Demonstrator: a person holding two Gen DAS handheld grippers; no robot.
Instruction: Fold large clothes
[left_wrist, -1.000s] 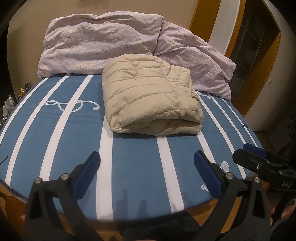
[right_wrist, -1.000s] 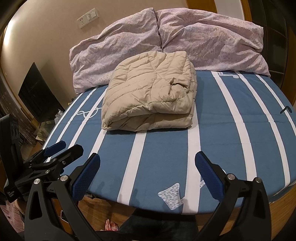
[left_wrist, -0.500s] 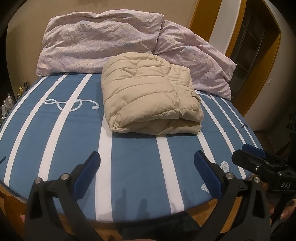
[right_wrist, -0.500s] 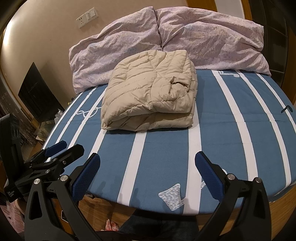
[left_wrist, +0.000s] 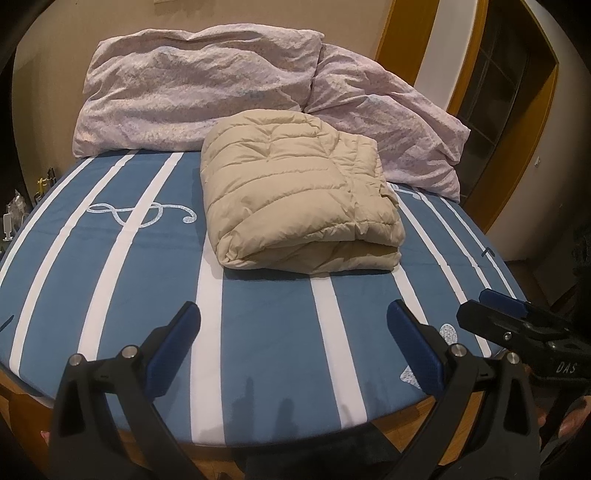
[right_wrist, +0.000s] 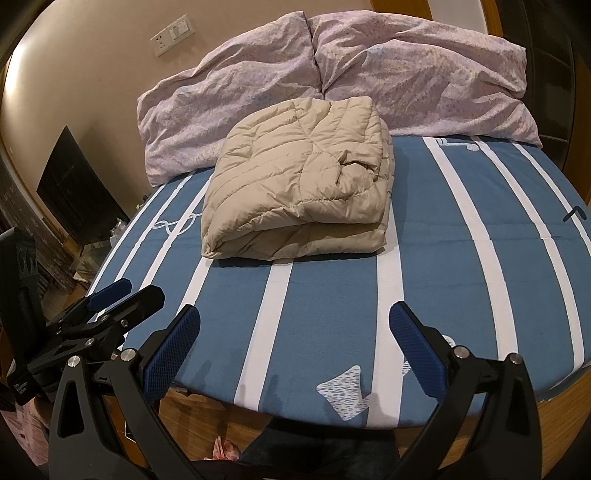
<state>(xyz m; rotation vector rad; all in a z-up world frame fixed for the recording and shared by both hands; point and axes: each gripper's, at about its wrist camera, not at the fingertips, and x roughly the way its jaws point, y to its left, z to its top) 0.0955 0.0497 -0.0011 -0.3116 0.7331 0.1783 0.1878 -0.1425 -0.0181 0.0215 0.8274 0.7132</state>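
While both tools hang near the foot of the bed, the left hand-held gripper (left_wrist: 293, 345) has its blue pads spread wide w/ nothing between them. It is over the blue sheet, not touching any cloth. The right hand-held gripper (right_wrist: 295, 343) is spread wide too & holds nothing. In the left wrist view the right hand-held gripper shows at the right edge (left_wrist: 517, 325); in the right wrist view the left one shows at the left edge (right_wrist: 107, 306). They sit side by side, apart.

Past the pads is the bed (left_wrist: 258, 332), w/ a blue sheet & white stripes. A white music sign (left_wrist: 140, 214) is drawn on it, left of the coat.

The puffy tan jacket (left_wrist: 295, 199) lies folded in a thick, neat square, about mid bed, well apart from both tools. Its fold edge faces the tools. In the right wrist view (right_wrist: 299, 184) a small crumpled bit pokes up on top.

Behind the jacket, two pink pillows (left_wrist: 207, 92) lean at the wall; the jacket's far edge is just beside them. A white wall plug plate (right_wrist: 173, 33) is above.
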